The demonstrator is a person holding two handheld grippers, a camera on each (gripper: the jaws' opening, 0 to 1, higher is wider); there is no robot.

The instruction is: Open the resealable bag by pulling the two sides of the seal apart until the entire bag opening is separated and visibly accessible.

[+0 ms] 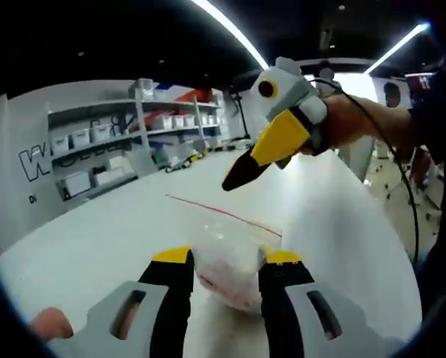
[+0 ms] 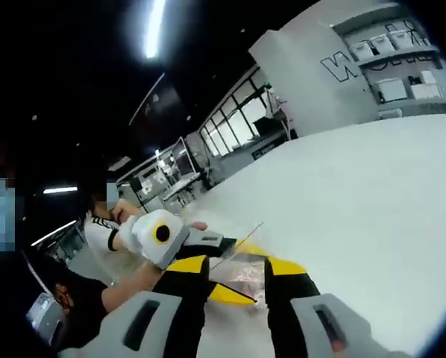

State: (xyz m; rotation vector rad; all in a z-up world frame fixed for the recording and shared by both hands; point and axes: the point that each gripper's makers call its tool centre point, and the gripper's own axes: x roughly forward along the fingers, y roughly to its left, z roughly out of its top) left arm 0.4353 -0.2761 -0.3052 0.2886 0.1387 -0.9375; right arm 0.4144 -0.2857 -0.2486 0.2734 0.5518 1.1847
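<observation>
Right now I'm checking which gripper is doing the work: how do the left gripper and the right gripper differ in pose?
The left gripper lies low over the white table, jaws spread either side of the resealable bag; the right gripper hangs above the table, beyond the bag. The left gripper's jaws stand apart; in the left gripper view, the right gripper's look closed to a point. Both have yellow-and-black jaws and point towards the bag.

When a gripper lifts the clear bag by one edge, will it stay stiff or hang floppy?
Probably floppy: the clear bag looks like thin, crinkled film bulging between the jaws. Likely light and somewhat slippery, since it lies loose on the smooth white table.
</observation>
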